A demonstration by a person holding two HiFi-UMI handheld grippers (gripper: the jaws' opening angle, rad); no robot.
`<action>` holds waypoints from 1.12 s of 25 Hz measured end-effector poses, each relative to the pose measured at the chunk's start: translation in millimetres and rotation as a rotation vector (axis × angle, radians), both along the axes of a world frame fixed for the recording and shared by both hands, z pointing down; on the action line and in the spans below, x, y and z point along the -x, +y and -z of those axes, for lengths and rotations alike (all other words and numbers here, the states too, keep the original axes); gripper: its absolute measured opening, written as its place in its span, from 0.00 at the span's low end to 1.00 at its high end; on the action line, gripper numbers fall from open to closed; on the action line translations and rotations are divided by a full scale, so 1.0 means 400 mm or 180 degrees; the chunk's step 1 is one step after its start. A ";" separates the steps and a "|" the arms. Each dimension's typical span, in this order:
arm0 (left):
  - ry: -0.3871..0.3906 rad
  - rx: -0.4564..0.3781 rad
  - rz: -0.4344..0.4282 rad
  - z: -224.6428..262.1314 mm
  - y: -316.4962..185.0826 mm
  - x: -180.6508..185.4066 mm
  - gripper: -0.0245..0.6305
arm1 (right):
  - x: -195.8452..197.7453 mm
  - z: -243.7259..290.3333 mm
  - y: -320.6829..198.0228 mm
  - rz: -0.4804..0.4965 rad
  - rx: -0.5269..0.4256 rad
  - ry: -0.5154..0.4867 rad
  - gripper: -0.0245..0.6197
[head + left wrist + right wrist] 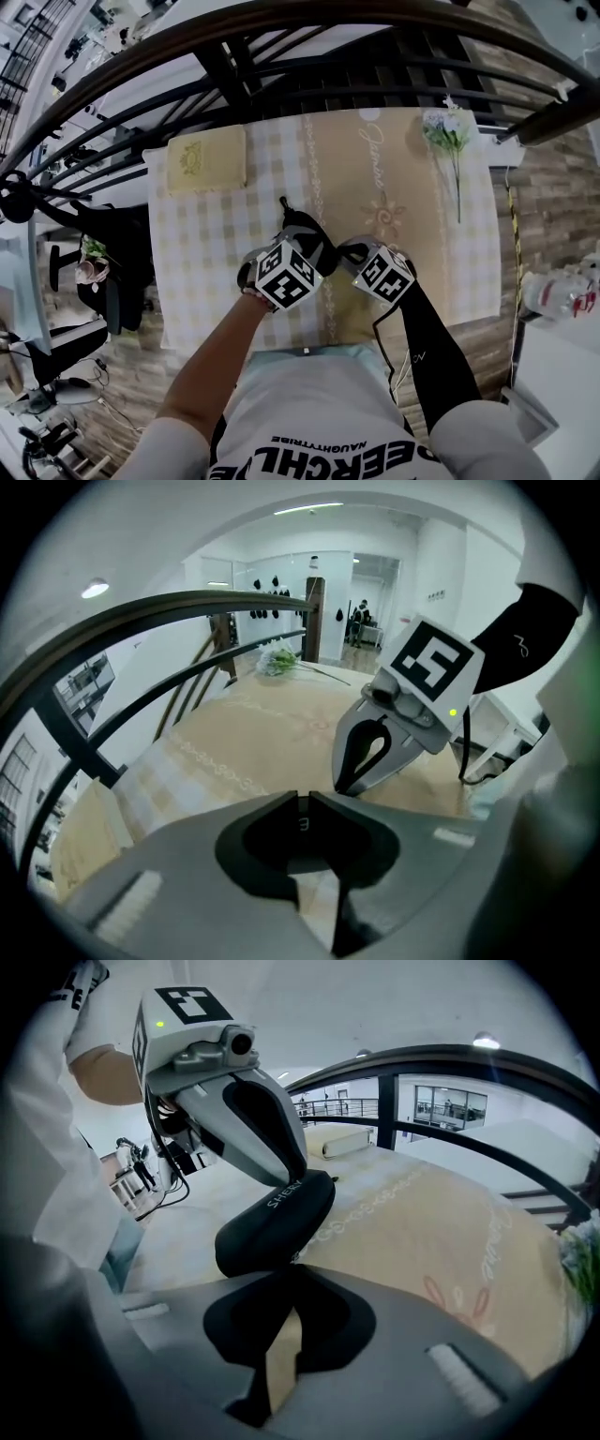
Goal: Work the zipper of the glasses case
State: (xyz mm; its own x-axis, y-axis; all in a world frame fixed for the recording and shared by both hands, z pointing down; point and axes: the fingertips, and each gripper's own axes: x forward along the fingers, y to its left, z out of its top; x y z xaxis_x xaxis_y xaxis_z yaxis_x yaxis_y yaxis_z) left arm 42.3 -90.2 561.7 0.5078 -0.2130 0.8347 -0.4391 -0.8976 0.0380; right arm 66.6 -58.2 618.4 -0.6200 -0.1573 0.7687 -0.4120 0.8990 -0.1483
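My two grippers meet at the black glasses case [277,1218] over the tablecloth [422,1232].
It is long, round and smooth, with white letters. My left gripper [298,1177] touches its top end, jaws pressed together; my right gripper [291,1277], jaws also together, sits by its lower edge.

Left gripper [302,797] beside right gripper [287,1274] (both jaws together)

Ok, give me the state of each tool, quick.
Left tool: closed, pinching the case at its upper end.
Right tool: closed, tips right at the case; whether it grips anything cannot be told.
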 end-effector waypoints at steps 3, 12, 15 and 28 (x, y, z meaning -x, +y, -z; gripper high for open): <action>-0.0030 0.0046 0.0058 -0.032 0.005 -0.007 0.11 | 0.006 -0.001 0.008 0.0052 -0.0014 0.0011 0.08; 0.0124 0.0156 0.0129 -0.036 0.002 -0.009 0.11 | 0.001 -0.002 0.012 0.0115 -0.0042 0.0058 0.08; 0.0152 0.0155 0.0133 -0.037 0.001 -0.006 0.11 | 0.002 0.000 0.013 0.0128 -0.0040 0.0062 0.08; 0.0197 0.0125 0.0131 -0.035 0.002 -0.005 0.11 | -0.007 0.003 0.042 0.0028 -0.0007 0.0086 0.08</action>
State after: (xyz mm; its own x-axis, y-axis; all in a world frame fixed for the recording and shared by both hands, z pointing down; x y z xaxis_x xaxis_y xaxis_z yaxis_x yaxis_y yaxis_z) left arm 44.2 -89.4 575.7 0.5502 -0.2026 0.8101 -0.4714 -0.8761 0.1011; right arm 69.4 -41.4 617.0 -0.6003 -0.1537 0.7849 -0.4078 0.9030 -0.1350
